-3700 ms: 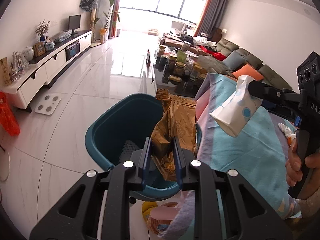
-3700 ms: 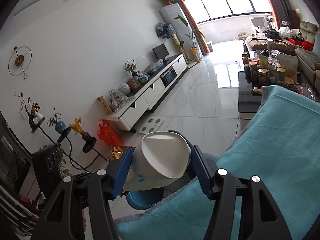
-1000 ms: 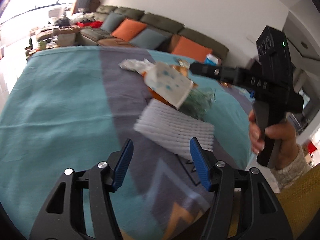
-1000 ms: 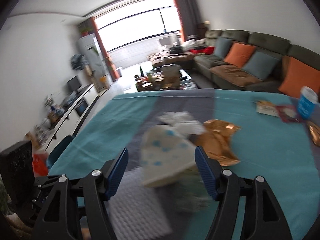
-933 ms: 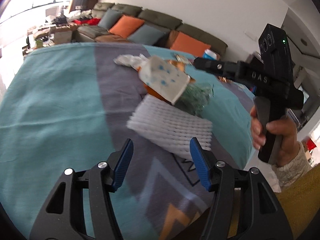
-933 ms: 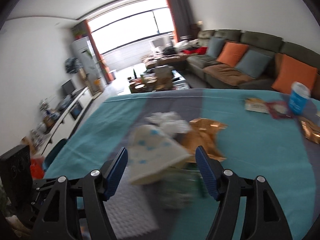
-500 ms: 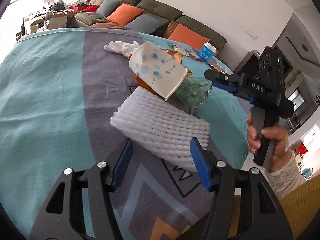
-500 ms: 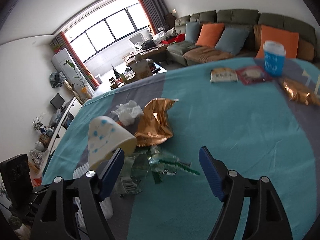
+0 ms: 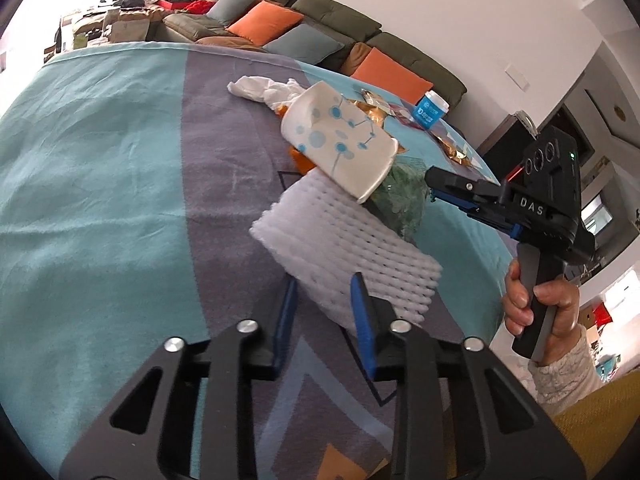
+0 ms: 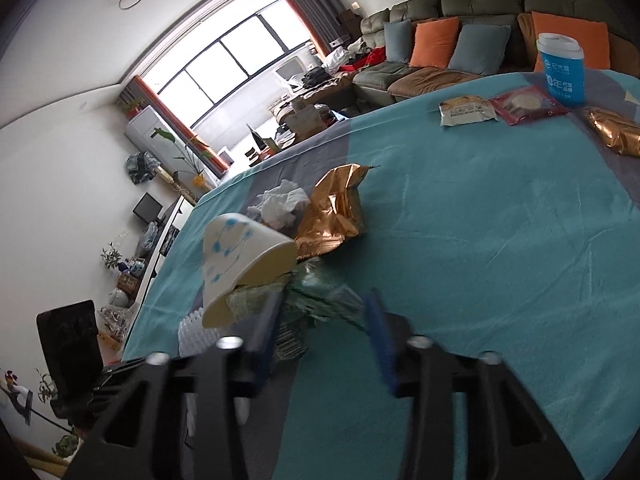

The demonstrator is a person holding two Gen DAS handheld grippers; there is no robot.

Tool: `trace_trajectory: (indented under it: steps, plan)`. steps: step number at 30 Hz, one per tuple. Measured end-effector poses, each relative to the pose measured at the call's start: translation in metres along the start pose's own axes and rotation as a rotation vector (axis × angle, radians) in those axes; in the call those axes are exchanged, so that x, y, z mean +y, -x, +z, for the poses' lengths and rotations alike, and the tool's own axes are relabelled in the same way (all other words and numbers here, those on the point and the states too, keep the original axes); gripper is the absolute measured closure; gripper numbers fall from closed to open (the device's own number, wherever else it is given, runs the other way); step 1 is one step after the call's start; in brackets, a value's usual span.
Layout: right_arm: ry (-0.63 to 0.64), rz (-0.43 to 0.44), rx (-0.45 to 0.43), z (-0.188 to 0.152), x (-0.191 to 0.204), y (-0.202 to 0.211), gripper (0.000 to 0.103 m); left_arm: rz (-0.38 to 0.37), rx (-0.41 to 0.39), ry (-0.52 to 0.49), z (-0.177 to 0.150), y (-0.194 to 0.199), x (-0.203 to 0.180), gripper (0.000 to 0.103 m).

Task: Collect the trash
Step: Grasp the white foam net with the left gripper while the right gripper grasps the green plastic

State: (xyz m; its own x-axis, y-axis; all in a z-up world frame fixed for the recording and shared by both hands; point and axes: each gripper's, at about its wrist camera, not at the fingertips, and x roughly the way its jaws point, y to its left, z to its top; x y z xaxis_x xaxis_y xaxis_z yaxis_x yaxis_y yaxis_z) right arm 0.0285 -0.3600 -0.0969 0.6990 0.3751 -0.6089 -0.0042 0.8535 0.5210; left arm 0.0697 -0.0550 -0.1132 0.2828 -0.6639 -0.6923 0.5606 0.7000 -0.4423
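A white foam net [image 9: 348, 248] lies on the teal tablecloth [image 9: 100, 160]. My left gripper [image 9: 324, 304] has its jaws closing, and its pads press the net's near corner. A crushed paper cup [image 9: 340, 140] with blue dots rests on the net's far end and on a green crinkled wrapper [image 10: 320, 300]. Seen blurred in its own view, my right gripper [image 10: 324, 320] is closing with that wrapper between its pads, which do not press it. In the left wrist view the right gripper [image 9: 432, 186] points at the wrapper [image 9: 400, 200].
A golden bag [image 10: 336, 208] and a crumpled white tissue [image 10: 280, 204] lie behind the cup. Far right on the cloth are a blue tub [image 10: 562, 68], two snack packets [image 10: 468, 110] and a gold wrapper [image 10: 612, 130]. A sofa stands beyond the table.
Both grippers have come down and in toward the pile. The left jaws closed from wide onto the foam net's corner. The right jaws narrowed around the green wrapper.
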Motion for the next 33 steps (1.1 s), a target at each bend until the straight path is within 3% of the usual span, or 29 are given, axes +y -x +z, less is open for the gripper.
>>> trace_trajectory:
  steps: [3,16,33]
  plan:
    - [0.017,-0.012,-0.006,-0.001,0.003,0.002,0.088,-0.003,-0.003,0.003,-0.001,0.002,0.003,0.081]
    - [0.090,-0.067,-0.051,0.007,0.015,0.016,0.089,0.031,-0.048,0.015,-0.014,0.027,0.017,0.084]
    - [0.116,-0.063,-0.141,0.018,0.028,0.046,0.094,0.084,-0.141,0.051,-0.017,0.070,0.037,0.087]
